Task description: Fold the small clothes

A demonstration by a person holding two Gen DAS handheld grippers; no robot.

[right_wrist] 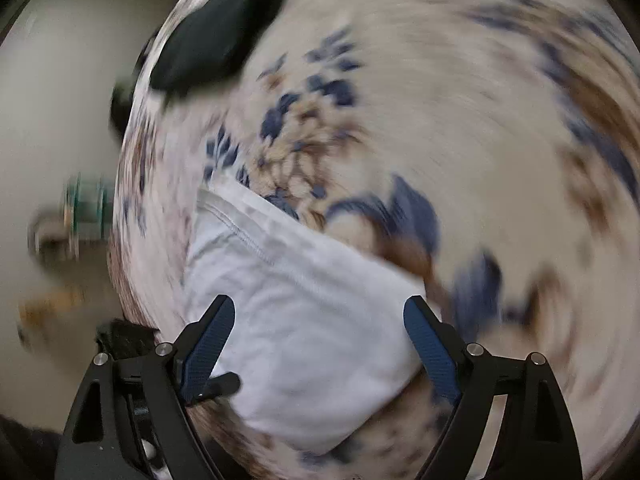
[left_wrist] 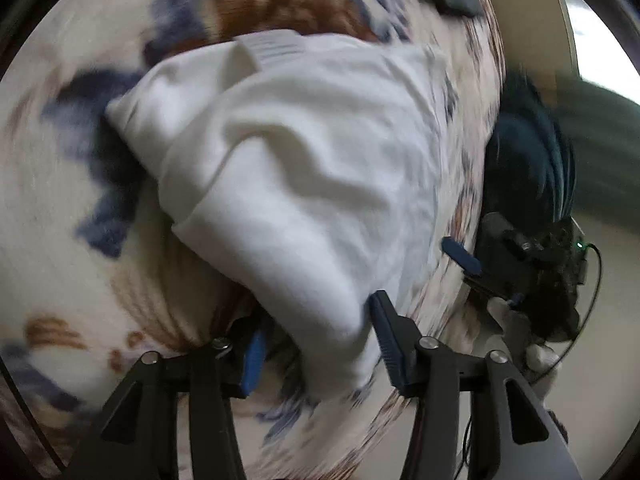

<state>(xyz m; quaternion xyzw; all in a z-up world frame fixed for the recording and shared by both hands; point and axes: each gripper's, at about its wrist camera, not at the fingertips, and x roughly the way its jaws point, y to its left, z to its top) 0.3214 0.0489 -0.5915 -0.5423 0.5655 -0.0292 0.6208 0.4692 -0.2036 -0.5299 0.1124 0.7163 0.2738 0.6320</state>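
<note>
Garment [left_wrist: 304,168] white | label [left_wrist: 272,46] unreadable | cloth [left_wrist: 60,208] floral

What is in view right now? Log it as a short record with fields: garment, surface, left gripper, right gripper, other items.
garment: white garment, partly folded, label showing near its top edge
surface: floral cloth in blue and brown, under the garment
left gripper: left gripper open, a garment corner lying between the pads
right gripper: right gripper open wide above the garment
other items: dark garment further back on the cloth
picture quality: blurred
</note>
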